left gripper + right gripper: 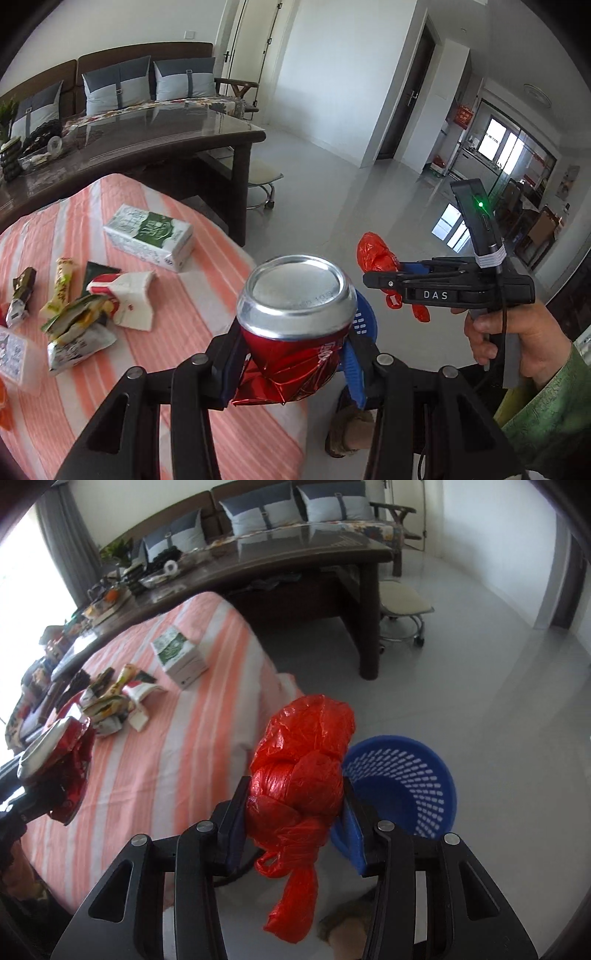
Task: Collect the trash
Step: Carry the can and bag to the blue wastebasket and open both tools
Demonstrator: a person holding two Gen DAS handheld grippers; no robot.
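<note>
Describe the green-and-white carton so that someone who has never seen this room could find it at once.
Start at the pink-and-white striped cloth in front of the long dark table. The carton lies on its side alone toward the cloth's far edge. Unlike the crumpled wrappers heaped nearer, it is an intact box printed green and white.

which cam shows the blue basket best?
Right wrist: the basket shows its open mouth, rim and perforated inner wall on the floor, just behind the bag that the right gripper holds. Left wrist shows only a blue sliver behind the can.
</note>
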